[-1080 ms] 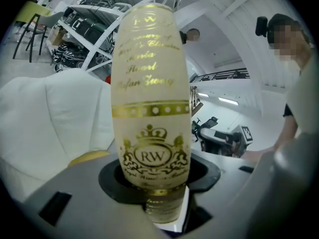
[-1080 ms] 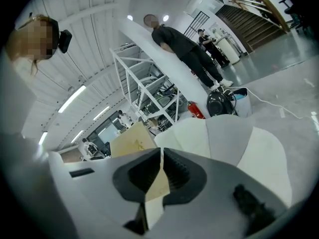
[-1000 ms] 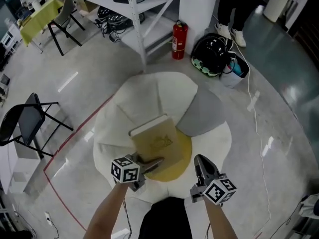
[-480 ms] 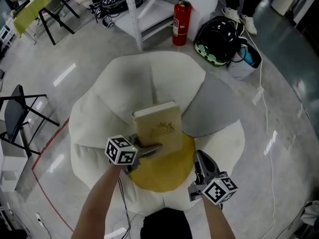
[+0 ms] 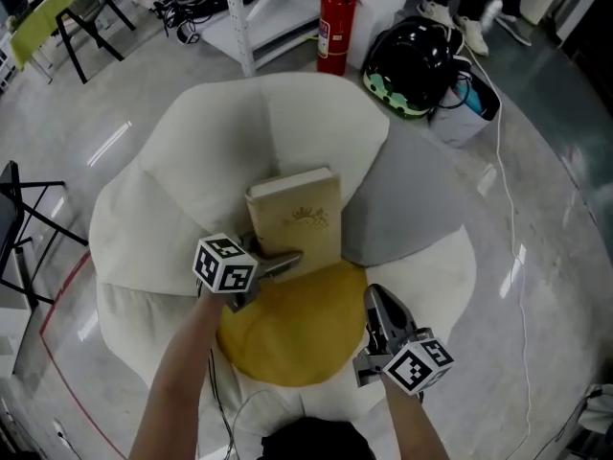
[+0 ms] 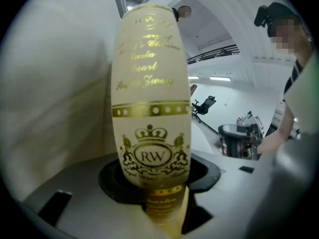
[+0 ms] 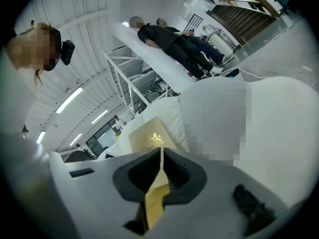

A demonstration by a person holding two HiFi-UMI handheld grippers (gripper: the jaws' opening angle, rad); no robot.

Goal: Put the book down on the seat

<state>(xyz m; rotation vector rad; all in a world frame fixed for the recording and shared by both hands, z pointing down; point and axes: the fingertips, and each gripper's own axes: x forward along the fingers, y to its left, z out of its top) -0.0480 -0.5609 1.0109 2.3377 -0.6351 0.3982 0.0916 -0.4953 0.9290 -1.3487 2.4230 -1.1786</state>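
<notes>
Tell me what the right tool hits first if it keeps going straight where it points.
Probably the book: the right tool lines up with its cover in the right gripper view. Depth is unclear, so the grey cushion beside it could come first.

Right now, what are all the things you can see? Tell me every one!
book: one, cream with gold print, over the seat's middle
seat: one, soft white with a yellow centre and a grey part, on the floor
fire extinguisher: one, red, on the floor behind the seat
black helmet or bag: one, black with a green edge, right of the extinguisher
shelf rack: one, white, at the top
folding chair: one, black, left edge
cable: one, white, on the floor at the right
left gripper: one, grey, clamped on the book
right gripper: one, grey, jaws together, empty, over the seat's front
</notes>
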